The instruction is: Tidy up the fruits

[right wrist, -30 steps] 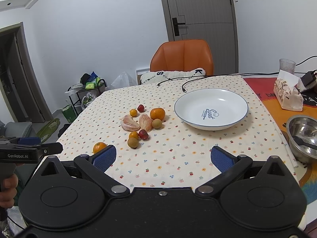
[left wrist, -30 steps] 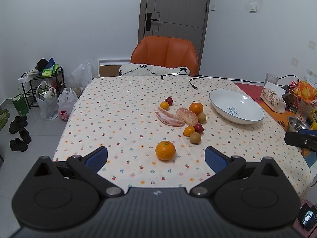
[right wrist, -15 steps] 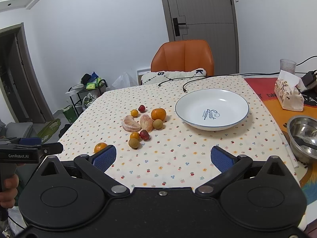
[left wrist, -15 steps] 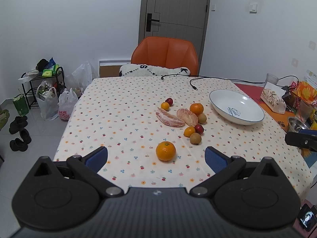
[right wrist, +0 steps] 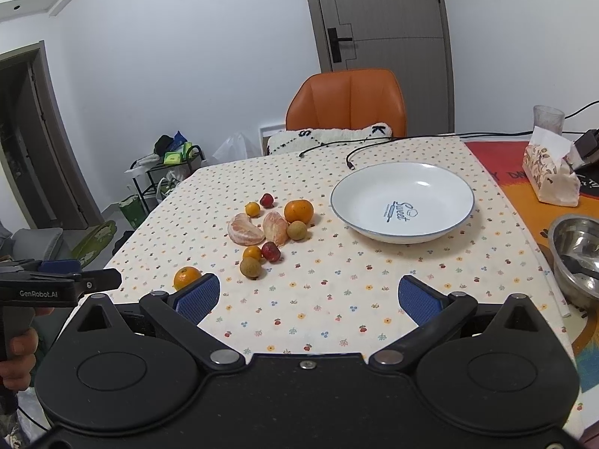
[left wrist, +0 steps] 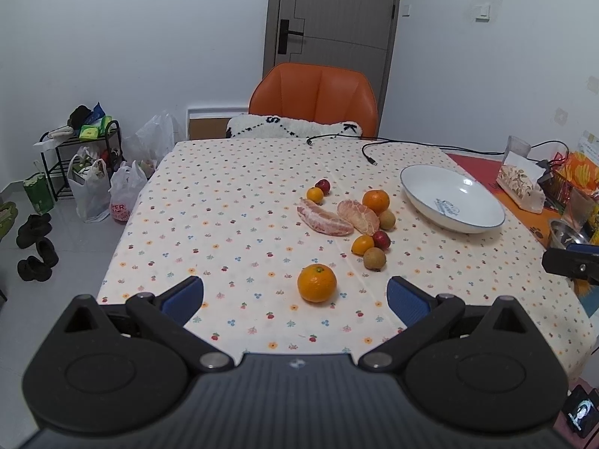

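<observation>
A lone orange (left wrist: 316, 283) lies near the front of the flowered tablecloth (left wrist: 224, 202), just ahead of my open left gripper (left wrist: 295, 295). Behind it sits a cluster: two peeled citrus pieces (left wrist: 325, 220), a whole orange (left wrist: 375, 201), small kumquats (left wrist: 362, 244), red fruits (left wrist: 381, 240) and brown longans (left wrist: 374, 258). An empty white plate (left wrist: 451, 197) stands to the right. My right gripper (right wrist: 306, 295) is open, nothing between its fingers, short of the cluster (right wrist: 271, 226) and the plate (right wrist: 402, 200). The lone orange (right wrist: 186, 277) shows beside its left finger.
An orange chair (left wrist: 313, 101) with a white cushion stands at the far edge, with black cables (left wrist: 368, 149) trailing onto the cloth. At right are a tissue pack (right wrist: 550, 176), a steel bowl (right wrist: 578, 254) and a glass (right wrist: 548, 116). Bags and a rack (left wrist: 86, 164) stand on the floor at left.
Both grippers have edged slightly forward toward the fruit; the fruits and plate have not moved.
</observation>
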A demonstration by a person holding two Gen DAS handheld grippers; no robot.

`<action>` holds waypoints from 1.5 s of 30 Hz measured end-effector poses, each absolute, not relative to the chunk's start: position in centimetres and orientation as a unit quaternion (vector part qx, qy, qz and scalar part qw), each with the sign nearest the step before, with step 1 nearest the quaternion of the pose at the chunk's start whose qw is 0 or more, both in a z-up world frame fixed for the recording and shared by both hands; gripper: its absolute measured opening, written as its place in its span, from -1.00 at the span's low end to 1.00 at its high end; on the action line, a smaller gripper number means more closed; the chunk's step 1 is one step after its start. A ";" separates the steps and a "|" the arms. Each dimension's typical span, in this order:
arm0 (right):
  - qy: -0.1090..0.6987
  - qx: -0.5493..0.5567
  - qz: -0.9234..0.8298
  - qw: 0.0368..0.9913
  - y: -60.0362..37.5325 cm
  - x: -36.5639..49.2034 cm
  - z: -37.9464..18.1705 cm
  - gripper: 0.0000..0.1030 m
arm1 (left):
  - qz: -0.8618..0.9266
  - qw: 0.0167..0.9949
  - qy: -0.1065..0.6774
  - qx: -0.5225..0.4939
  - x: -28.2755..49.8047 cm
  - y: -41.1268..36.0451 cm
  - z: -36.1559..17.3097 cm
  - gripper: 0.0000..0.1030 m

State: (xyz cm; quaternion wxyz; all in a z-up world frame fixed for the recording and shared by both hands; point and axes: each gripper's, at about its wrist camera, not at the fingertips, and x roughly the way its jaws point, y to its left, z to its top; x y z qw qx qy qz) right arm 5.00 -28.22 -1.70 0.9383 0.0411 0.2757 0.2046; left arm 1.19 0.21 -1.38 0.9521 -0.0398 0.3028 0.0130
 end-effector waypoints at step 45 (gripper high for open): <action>0.316 0.072 0.286 0.902 -24.4 13.3 -7.5 0.54 | -0.029 0.941 0.329 -0.076 8.7 0.7 -8.1 0.18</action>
